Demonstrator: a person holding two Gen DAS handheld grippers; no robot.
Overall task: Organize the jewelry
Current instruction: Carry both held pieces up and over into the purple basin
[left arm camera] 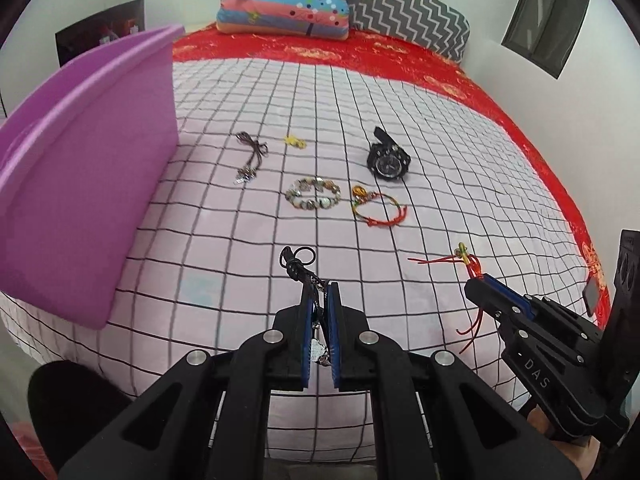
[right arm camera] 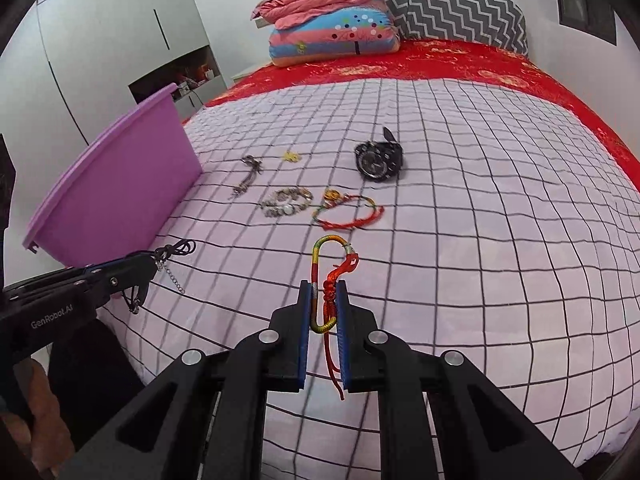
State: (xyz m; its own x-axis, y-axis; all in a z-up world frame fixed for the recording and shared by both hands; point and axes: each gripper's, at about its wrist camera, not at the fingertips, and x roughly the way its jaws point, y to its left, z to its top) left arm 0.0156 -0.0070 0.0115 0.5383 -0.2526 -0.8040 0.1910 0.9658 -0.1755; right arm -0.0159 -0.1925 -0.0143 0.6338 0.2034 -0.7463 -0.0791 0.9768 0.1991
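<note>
While both my grippers hang above the bed, the checked pink sheet (left arm camera: 224,216) fills most of either view, with a red patterned cover (left arm camera: 400,56) beyond it and folded bedding (right arm camera: 332,20) stacked at the far end against a grey zigzag pillow (right arm camera: 452,4). Purple bin (left arm camera: 84,184) stands on the sheet's left side, its wall upright.

Jewelry lying loose on the sheet, mid-bed: black watch (left arm camera: 387,159) furthest right; beaded bracelet (left arm camera: 313,193) and red-green cord bracelet (left arm camera: 378,209) just beside each other, nearer me; brown cord necklace (left arm camera: 250,157) left of those, near the bin; small yellow piece (left arm camera: 295,142) beyond the beads, too small to identify.

My left gripper (left arm camera: 320,300): jaws nearly closed, pinching a black cord necklace (left arm camera: 298,264), loop sticking out ahead of the tips, a silver chain end dangling between the pads. Clear of the sheet.

My right gripper (right arm camera: 325,300): jaws narrow, clamped on a red braided bracelet (right arm camera: 330,264), multicoloured loop arching past the tips, red tails hanging below. Also off the sheet.
</note>
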